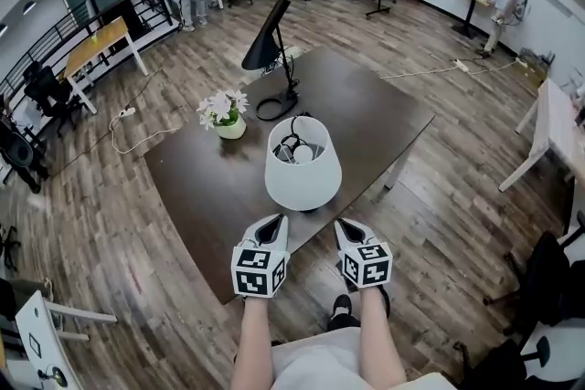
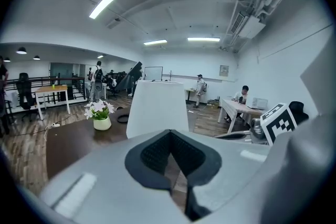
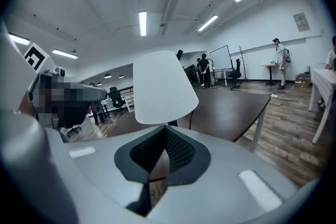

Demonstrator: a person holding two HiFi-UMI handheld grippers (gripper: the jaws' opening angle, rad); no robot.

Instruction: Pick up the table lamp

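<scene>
The table lamp [image 1: 303, 163], with a white drum shade and a black cord behind it, stands upright near the front edge of the dark brown table [image 1: 196, 183]. My left gripper [image 1: 272, 225] and right gripper [image 1: 346, 228] hover side by side just short of the shade, apart from it, each with jaws shut and nothing between them. In the left gripper view the lamp [image 2: 157, 108] rises straight ahead of the left gripper [image 2: 170, 153]. The right gripper view shows the lamp [image 3: 163, 86] above the right gripper [image 3: 163, 153], its base hidden.
A black desk lamp [image 1: 268, 34] and a small pot of white flowers [image 1: 225, 115] stand farther back on the table. White tables [image 1: 556, 119] and a black chair [image 1: 547, 280] are at the right. People stand at the far end of the room.
</scene>
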